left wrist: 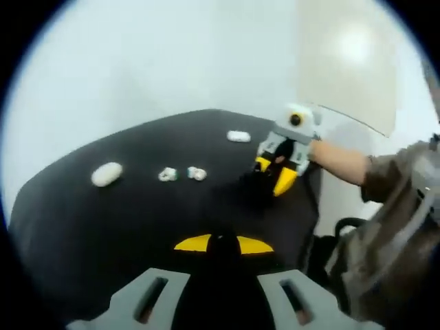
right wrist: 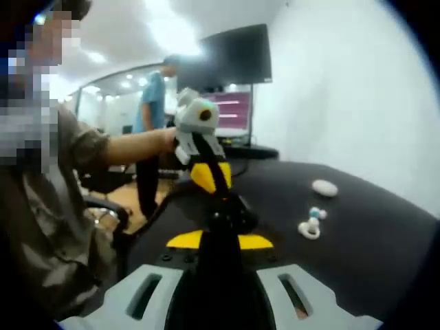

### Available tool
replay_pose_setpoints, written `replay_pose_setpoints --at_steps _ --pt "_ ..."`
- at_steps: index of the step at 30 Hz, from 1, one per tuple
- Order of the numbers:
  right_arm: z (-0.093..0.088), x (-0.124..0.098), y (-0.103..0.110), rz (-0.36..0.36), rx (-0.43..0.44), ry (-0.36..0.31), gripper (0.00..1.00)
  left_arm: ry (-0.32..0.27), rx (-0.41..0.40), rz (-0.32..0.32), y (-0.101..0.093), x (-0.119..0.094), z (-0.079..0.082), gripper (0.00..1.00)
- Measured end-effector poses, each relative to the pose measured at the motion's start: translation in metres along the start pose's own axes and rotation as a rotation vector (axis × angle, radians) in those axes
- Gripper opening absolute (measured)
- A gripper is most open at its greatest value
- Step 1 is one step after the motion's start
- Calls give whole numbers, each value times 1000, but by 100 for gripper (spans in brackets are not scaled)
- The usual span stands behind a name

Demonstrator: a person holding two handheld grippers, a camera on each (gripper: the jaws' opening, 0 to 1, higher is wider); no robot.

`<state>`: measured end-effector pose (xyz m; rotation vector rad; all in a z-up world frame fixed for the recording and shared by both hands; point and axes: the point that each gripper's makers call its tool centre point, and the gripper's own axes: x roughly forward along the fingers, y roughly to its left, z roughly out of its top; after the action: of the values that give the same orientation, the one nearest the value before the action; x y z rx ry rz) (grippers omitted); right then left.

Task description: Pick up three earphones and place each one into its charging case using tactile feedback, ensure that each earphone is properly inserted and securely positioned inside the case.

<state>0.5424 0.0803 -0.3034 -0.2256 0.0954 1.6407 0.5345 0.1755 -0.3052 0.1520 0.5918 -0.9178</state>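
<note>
Tongs (left wrist: 275, 177) low over table (left wrist: 103, 227); earphones (left wrist: 181, 174), maybe, nearby.

Left tongs (left wrist: 221, 242) and right tongs (right wrist: 218, 237), both closed.

Black table with small white things, seen from the left gripper

The left gripper (left wrist: 221, 242) sits low in front, its two grey jaws close together with black and yellow tips touching. Ahead of it lies a black table (left wrist: 103, 227). Far ahead to the left rests a white oval case (left wrist: 106, 174). Just right of that are two small white earphone pieces (left wrist: 182, 174), side by side. Farther back lies another white case (left wrist: 238, 136). To the right, a person's arm (left wrist: 340, 163) holds the right gripper (left wrist: 273, 177), tips down on the table
</note>
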Motion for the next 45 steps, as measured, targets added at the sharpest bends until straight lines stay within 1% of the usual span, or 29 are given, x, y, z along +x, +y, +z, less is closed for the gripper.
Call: replay_pose_setpoints --at_steps 2,4,7,9,11,12,16,18,19,20,21,23,26,27,29,31,33,35,37,40,45 --pt "0 0 0 0 0 0 19 28 26 -23 1 0 -4 10" --pt "0 0 0 -2 -3 1 19 64 30 -50 -1 3 -9 10" --pt "0 0 0 -2 -6 2 19 94 36 -55 0 9 -13 10" --pt "-1 -1 -1 -1 -3 1 19 101 46 -59 -1 12 -13 11" --pt "-1 -1 -1 -1 -5 1 19 121 58 -45 1 13 -16 12" --pt "-1 -1 -1 -1 -7 2 19 122 63 -39 2 12 -16 14" --pt "-1 -1 0 -3 -11 3 19 99 49 10 8 2 -14 17" --pt "-1 -1 0 -2 -11 3 19 87 -4 60 18 -8 -15 16" --pt "-1 -1 0 -2 -11 3 19 71 -57 83 23 -14 -15 16" --pt "-1 -1 0 -2 -12 3 19 54 -94 92 25 -18 -15 15" --pt "-1 -1 0 -2 -14 3 19 33 -141 89 24 -20 -14 14" --pt "-1 0 0 -2 -15 4 19 15 -224 71 20 -22 -15 14" --pt "-1 0 0 0 -14 3 19 -20 -383 47 9 -19 -15 14" --pt "-1 0 0 0 -13 3 19 -27 -415 42 6 -17 -15 14" --pt "-1 0 0 -1 -16 3 19 -38 -498 70 1 -10 -18 14" --pt "-1 0 1 -1 -18 4 19 -42 -504 122 2 -7 -20 11" --pt "-1 0 1 -1 -19 4 19 -46 -497 151 -1 -3 -20 10" --pt "-1 0 1 0 -18 3 19 -45 -496 161 -3 1 -20 11" --pt "-1 0 1 -1 -20 4 19 -53 -505 177 1 4 -20 11" --pt "-2 0 1 -3 -27 5 19 -83 -534 162 1 8 -15 11" --pt "-2 0 1 -1 -26 5 19 -85 -542 177 8 13 -13 9"
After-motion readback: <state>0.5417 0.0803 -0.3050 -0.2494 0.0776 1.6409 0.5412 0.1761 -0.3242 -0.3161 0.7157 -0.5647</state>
